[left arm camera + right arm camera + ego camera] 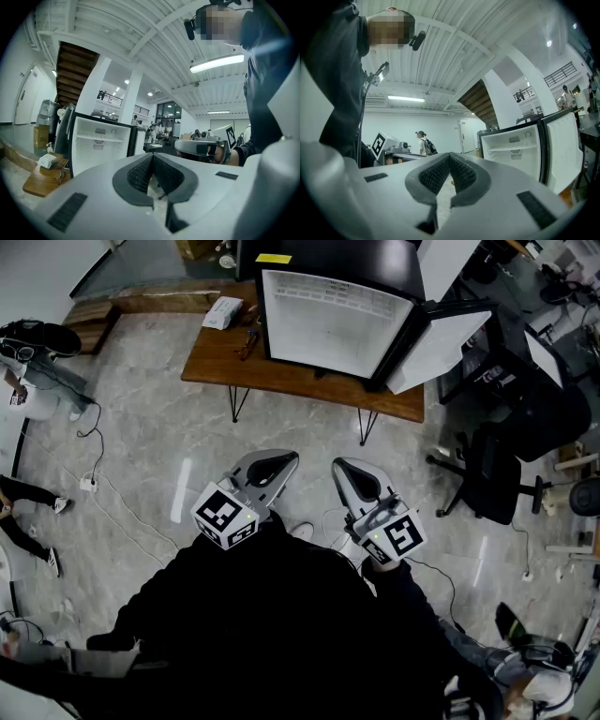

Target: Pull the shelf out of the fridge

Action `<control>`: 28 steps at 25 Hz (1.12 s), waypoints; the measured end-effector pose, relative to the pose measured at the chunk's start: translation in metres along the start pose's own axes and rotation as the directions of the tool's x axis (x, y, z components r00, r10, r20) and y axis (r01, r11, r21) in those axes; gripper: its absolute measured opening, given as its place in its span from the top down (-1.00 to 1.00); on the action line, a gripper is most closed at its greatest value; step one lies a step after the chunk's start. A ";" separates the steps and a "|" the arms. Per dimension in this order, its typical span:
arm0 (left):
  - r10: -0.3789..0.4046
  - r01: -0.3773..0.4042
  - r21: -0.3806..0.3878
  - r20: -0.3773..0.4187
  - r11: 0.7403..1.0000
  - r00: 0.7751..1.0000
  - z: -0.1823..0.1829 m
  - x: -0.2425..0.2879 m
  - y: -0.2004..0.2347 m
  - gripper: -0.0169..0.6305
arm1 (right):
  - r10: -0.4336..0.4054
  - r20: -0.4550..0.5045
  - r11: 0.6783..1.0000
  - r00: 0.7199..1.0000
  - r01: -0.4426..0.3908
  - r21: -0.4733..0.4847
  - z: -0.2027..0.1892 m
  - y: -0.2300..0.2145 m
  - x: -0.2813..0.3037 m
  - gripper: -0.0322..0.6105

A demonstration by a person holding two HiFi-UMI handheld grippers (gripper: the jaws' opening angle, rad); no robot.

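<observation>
Open office-lab hall: swivel chair (502,470), cabled marble floor (169,442), mezzanine railing (112,99).

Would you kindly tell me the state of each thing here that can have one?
Fridge door: swung wide open.
Shelf: in place inside the fridge, not yet pulled out.
Left gripper: shut, empty, short of the fridge.
Right gripper: shut, empty, short of the fridge.

Left gripper (272,465), right gripper (354,476): level, side by side, jaws closed, empty.
</observation>
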State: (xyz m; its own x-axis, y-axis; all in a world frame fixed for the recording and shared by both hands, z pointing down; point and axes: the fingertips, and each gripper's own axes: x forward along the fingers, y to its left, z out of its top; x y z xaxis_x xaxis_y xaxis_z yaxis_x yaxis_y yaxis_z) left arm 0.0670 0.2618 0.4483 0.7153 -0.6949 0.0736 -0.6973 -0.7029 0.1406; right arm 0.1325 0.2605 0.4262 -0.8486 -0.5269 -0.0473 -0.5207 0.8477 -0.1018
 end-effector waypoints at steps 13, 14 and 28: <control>-0.007 0.007 0.008 -0.004 1.000 1.000 0.003 -0.001 -0.013 0.93 | -0.023 0.012 1.000 1.000 0.023 0.007 0.006 0.001 -0.013 0.88; -0.006 0.006 0.007 -0.003 1.000 1.000 0.004 0.001 -0.012 0.93 | -0.028 0.017 1.000 0.999 0.027 0.011 0.007 -0.001 -0.014 0.88; -0.006 0.006 0.001 -0.002 1.000 1.000 0.012 0.049 0.047 0.93 | -0.072 0.036 0.995 0.997 0.069 0.072 0.001 -0.061 0.030 0.88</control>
State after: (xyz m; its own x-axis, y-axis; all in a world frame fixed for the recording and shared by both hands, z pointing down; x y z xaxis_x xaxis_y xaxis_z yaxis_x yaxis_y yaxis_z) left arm 0.0688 0.1928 0.4463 0.7194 -0.6906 0.0745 -0.6932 -0.7070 0.1405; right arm 0.1388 0.1933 0.4302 -0.8050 -0.5884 -0.0753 -0.5700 0.8025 -0.1764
